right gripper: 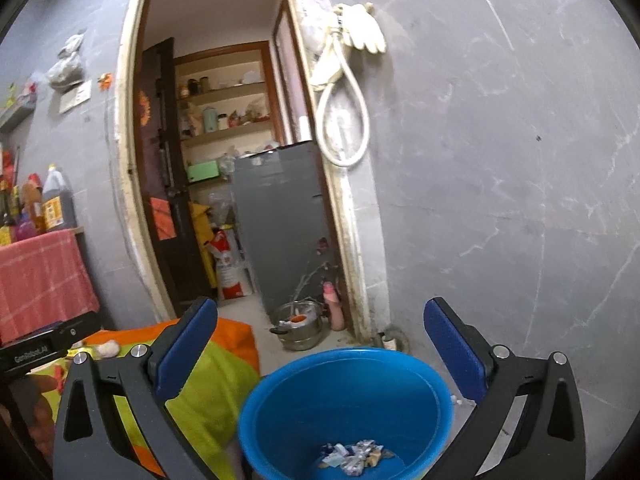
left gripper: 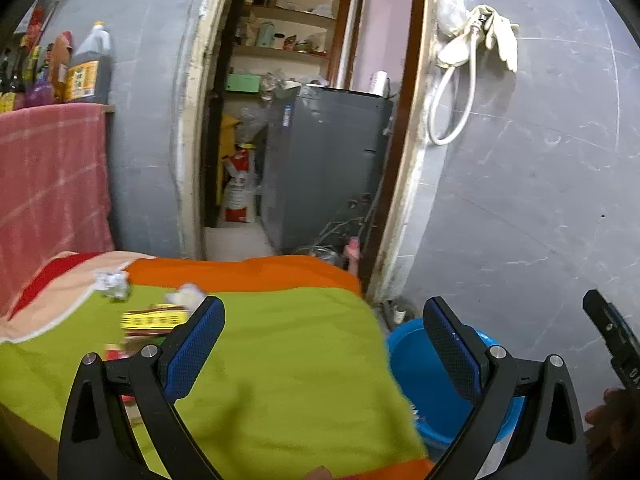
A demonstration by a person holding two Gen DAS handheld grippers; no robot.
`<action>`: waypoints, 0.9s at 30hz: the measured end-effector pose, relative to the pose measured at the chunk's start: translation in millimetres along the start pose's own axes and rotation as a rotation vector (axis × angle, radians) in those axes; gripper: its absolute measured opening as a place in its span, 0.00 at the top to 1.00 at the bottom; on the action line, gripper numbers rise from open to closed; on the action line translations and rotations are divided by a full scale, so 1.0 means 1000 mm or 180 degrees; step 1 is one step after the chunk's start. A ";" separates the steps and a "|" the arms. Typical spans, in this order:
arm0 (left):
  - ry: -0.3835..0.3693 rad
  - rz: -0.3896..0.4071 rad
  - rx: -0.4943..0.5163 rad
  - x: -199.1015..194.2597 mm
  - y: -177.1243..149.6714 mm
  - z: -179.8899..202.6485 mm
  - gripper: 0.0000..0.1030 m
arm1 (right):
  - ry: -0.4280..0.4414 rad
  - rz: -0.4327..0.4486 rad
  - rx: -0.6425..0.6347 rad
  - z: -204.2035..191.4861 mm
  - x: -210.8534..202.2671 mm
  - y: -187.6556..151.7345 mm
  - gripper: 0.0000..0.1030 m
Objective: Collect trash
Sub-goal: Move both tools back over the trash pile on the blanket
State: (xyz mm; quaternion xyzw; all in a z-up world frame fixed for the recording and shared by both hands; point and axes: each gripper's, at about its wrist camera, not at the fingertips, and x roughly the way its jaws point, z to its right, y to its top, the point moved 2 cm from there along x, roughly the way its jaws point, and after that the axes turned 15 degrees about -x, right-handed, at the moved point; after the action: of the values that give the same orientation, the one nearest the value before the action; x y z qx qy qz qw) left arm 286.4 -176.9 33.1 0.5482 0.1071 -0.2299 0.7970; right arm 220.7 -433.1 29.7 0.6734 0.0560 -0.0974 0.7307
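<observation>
1. Left wrist view: left gripper jaws wide apart, empty, above the green cloth. Crumpled wrappers lie far left on it.
2. Right wrist view: right gripper jaws wide apart, empty, above the blue bucket; trash lies at its bottom.

Both wrist views low, facing the doorway — shared blue bucket.

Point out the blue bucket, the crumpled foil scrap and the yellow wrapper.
blue bucket [right gripper: 280, 392], right wrist view, inner wall.
crumpled foil scrap [left gripper: 112, 282], left wrist view, middle.
yellow wrapper [left gripper: 154, 319], left wrist view, printed face.
</observation>
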 end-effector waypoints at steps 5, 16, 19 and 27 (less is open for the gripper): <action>0.0100 0.0034 -0.0091 -0.022 0.005 -0.026 0.05 | 0.0142 0.0048 -0.0041 -0.029 -0.008 0.009 0.00; 0.0439 0.0194 -0.0146 -0.067 0.016 -0.089 0.05 | 0.0461 0.0052 -0.0107 -0.099 -0.014 0.020 0.00; 0.0536 0.0224 -0.0166 -0.077 0.018 -0.108 0.05 | 0.0559 0.0038 -0.0142 -0.117 -0.013 0.023 0.00; 0.0763 0.0266 -0.0218 -0.096 0.016 -0.150 0.05 | 0.0814 -0.0009 -0.0270 -0.166 -0.010 0.025 0.00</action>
State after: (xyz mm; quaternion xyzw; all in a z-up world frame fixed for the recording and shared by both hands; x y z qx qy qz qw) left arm 222.8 -9.9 30.7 0.5481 0.1864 -0.1256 0.8056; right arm 224.1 -265.6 41.8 0.6488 0.1537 -0.0094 0.7452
